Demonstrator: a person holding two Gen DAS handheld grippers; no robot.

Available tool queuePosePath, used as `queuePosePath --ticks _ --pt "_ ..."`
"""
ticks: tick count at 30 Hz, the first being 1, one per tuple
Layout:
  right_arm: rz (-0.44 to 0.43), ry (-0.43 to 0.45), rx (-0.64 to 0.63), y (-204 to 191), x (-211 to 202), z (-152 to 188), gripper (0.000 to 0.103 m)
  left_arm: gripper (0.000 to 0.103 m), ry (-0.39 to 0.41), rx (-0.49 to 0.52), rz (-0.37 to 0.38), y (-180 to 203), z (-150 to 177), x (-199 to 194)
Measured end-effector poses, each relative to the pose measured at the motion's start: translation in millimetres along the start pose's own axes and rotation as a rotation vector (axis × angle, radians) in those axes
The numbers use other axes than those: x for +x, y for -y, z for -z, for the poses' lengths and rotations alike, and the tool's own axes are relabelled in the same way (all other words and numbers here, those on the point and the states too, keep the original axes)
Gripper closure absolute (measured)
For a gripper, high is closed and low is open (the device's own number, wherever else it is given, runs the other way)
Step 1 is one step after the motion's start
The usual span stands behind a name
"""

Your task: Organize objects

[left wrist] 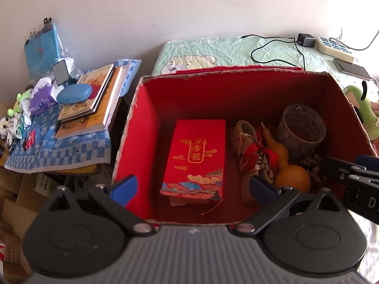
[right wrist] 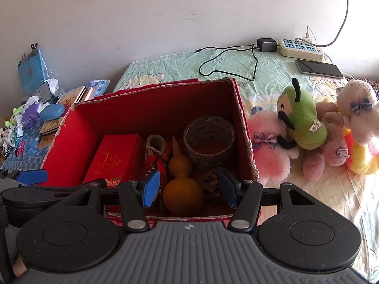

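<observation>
Where bedding shows, plush toys (right wrist: pixel 305 127) beside box (right wrist: pixel 246 127)

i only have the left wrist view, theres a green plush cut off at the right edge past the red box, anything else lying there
Observer: Yes. Beside the green plush lies a pink fluffy toy with a checked bow, against the red box wall.
Operator: any more behind it
Observer: A white plush with a blue bow sits farther right, over a yellow and orange toy.
Operator: is the right gripper holding something
Observer: No. The right gripper is open and empty, above the box's near edge, with the gourd below the gap.
</observation>
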State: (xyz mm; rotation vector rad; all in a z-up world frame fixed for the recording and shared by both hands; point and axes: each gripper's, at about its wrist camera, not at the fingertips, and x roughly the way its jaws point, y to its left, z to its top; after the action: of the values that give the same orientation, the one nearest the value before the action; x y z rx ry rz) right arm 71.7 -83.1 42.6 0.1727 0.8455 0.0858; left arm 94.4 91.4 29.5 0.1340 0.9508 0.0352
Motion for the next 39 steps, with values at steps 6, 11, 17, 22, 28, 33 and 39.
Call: queuePosePath --ticks 6,11,17,22,28,33,39 --pt "-0.011 -0.002 0.015 1.9 -2.3 1.6 0.043 0.002 -0.001 -0.001 -0.008 0.4 1.2 -1.4" --pt "-0.037 -0.009 0.036 4.0 -3.3 1.5 0.046 0.002 -0.006 -0.008 -0.003 -1.1 2.0 -2.3" --pt "-0.051 -0.008 0.050 5.2 -3.1 0.5 0.046 0.002 -0.003 -0.004 -0.004 0.0 2.7 -3.2" --pt "-0.047 -0.007 0.050 5.5 -1.4 -1.6 0.046 0.002 0.002 -0.001 -0.008 -0.2 1.4 -3.0" --pt "-0.038 0.000 0.037 4.5 1.0 -5.1 0.046 0.002 0.008 -0.003 -0.012 -2.1 -4.9 -0.5" --pt "-0.027 -0.005 0.033 4.9 3.4 -6.1 0.046 0.002 0.009 -0.001 -0.010 -2.9 -9.4 3.0" --pt "-0.017 -0.010 0.032 6.1 5.2 -6.7 0.046 0.002 0.006 -0.002 -0.005 -1.4 -9.8 5.8"
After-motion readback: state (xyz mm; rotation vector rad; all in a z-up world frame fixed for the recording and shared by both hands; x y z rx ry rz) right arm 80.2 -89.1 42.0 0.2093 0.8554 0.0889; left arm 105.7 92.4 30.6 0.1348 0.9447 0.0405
